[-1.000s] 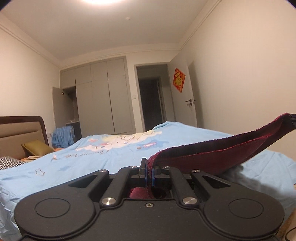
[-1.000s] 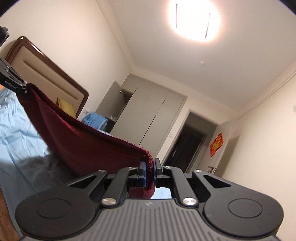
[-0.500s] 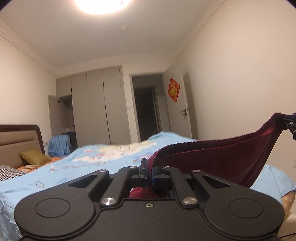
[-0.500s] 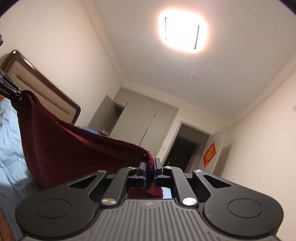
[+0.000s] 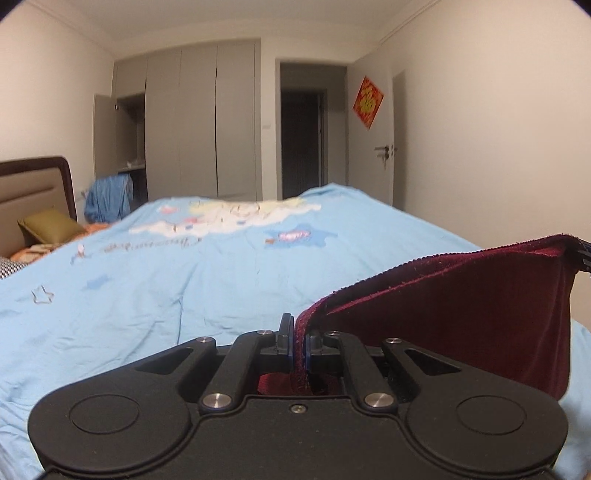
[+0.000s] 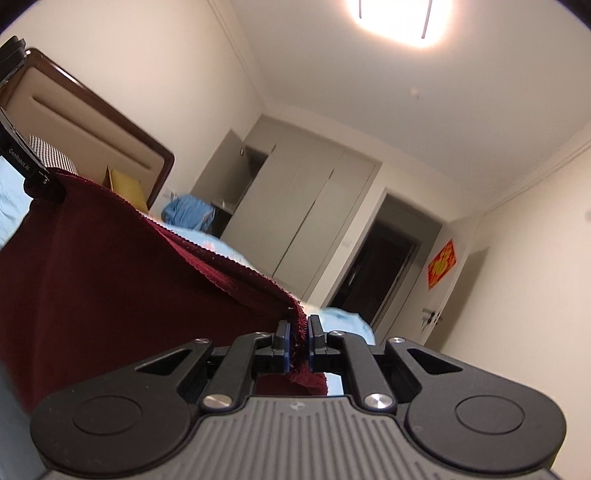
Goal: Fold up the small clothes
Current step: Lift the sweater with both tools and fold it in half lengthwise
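A dark red cloth [image 5: 461,314] is held up between the two grippers above a bed with a light blue cover [image 5: 166,280].

In the left wrist view, one corner of the cloth is pinched between the closed fingers of the left gripper [image 5: 298,338], and its top edge runs up toward 2 o'clock, where the other corner is gripped by the right gripper [image 5: 583,254] at the frame edge. In the right wrist view, the right gripper [image 6: 298,338] is clamped on its corner, and the edge rises toward 10 o'clock to the left gripper [image 6: 37,177]. The body of the cloth hangs below that edge. The left gripper is aimed nearly level across the bed; the right gripper is tilted upward and rolled, toward the ceiling light [image 6: 395,18].
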Demonstrator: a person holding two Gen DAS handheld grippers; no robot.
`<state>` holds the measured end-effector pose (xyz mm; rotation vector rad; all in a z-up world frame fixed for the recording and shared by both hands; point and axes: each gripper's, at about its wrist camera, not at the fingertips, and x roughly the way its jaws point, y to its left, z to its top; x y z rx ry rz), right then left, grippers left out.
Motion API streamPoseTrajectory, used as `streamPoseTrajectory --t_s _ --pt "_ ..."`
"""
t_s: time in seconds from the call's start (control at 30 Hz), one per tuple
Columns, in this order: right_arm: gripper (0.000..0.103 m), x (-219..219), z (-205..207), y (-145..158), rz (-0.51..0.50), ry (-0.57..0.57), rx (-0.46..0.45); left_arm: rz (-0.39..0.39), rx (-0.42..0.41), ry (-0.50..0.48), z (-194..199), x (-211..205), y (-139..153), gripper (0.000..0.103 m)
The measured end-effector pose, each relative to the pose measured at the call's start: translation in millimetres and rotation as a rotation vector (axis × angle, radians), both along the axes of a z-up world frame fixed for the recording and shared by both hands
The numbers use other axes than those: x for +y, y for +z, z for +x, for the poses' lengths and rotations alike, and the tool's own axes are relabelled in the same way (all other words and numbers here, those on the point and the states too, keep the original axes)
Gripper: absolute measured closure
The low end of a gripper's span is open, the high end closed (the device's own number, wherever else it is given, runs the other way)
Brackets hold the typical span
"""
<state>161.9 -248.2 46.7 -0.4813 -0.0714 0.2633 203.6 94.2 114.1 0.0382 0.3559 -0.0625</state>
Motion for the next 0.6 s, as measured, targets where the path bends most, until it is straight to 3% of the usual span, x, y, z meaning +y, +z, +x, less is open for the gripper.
streamPoseTrajectory --t_s 0.23,0.43,0.6 --pt "0.093 15.8 84.4 -19.4 -0.011 -0.021 0.123 0.093 0.069 0.019 84.1 -3.0 -24.0 0.097" --pt "0.093 22.5 141.3 -46.2 0.004 -0.025 0.256 0.092 0.174 0.04 144.5 2.9 -63.2 0.097" --pt "0.093 24.8 176.5 -69.1 -0.006 -0.032 0.317 0.088 0.224 0.046 172.6 6.0 -92.8 0.097"
